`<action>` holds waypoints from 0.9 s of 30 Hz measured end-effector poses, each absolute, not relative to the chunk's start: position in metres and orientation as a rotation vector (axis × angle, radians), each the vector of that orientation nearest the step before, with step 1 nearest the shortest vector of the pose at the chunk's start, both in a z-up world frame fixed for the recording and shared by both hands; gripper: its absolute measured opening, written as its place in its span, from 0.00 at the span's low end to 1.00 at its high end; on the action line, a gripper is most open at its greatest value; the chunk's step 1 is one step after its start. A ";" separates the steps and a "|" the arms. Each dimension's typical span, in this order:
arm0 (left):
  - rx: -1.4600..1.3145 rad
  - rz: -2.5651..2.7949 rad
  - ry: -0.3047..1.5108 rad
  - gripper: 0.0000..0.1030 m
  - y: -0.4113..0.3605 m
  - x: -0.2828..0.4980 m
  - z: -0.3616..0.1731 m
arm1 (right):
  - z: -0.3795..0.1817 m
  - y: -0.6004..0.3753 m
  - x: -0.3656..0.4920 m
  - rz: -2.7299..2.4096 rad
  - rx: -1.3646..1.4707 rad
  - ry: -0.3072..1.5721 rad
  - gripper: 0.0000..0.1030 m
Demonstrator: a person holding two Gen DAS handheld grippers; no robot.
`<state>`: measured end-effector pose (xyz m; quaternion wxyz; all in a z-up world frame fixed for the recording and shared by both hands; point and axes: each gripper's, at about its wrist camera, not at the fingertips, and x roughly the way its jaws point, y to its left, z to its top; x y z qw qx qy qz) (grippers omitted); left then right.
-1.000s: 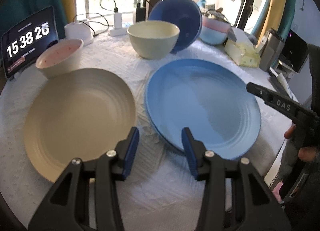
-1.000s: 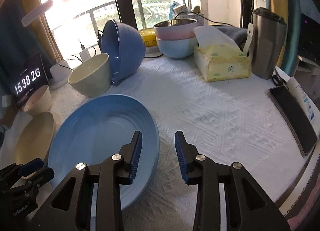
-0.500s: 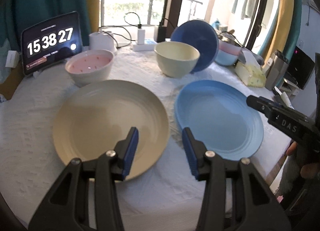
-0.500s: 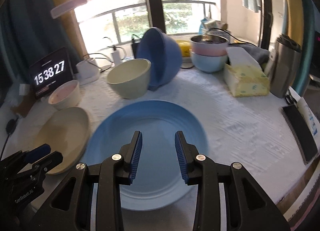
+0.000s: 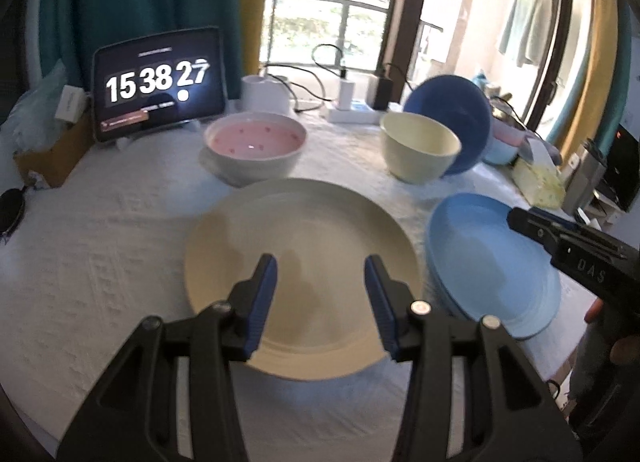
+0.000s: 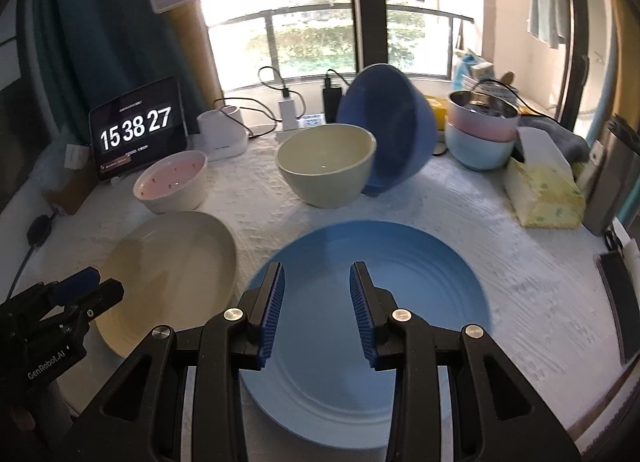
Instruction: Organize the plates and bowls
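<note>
1. Left wrist view: left gripper [image 5: 320, 282] has its fingers parted with nothing between them, poised over the near half of the cream plate [image 5: 300, 230]. Blue plate [image 5: 492, 262] lies just right of the fingers, pink-lined bowl [image 5: 254, 148] and cream bowl [image 5: 418, 152] beyond them.
2. Right wrist view: right gripper [image 6: 317, 302] has a narrower gap, also empty, above the blue plate [image 6: 400, 262]. Cream plate [image 6: 172, 258] sits left of the fingers; dark blue bowl [image 6: 400, 130] leans on its side against the cream bowl [image 6: 326, 164], beyond the fingertips.

White-clothed table [image 5: 120, 222] bears 2 plates [image 5: 300, 246], 3 bowls [image 5: 254, 150], tablet [image 5: 158, 82].
</note>
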<state>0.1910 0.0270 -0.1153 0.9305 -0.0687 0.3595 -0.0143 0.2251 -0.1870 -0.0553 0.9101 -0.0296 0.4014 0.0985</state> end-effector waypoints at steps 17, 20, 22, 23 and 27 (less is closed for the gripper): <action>-0.195 0.070 0.744 0.46 0.077 0.204 -0.126 | -0.069 -0.138 0.254 0.281 -0.108 0.862 0.35; -0.201 0.082 0.746 0.46 0.084 0.206 -0.129 | -0.071 -0.132 0.259 0.291 -0.115 0.867 0.35; -0.209 0.089 0.749 0.46 0.088 0.207 -0.131 | -0.074 -0.126 0.263 0.300 -0.120 0.874 0.35; -0.213 0.092 0.752 0.46 0.090 0.209 -0.133 | -0.075 -0.124 0.264 0.305 -0.121 0.877 0.35; -0.220 0.102 0.767 0.46 0.097 0.214 -0.138 | -0.083 -0.115 0.272 0.324 -0.122 0.896 0.35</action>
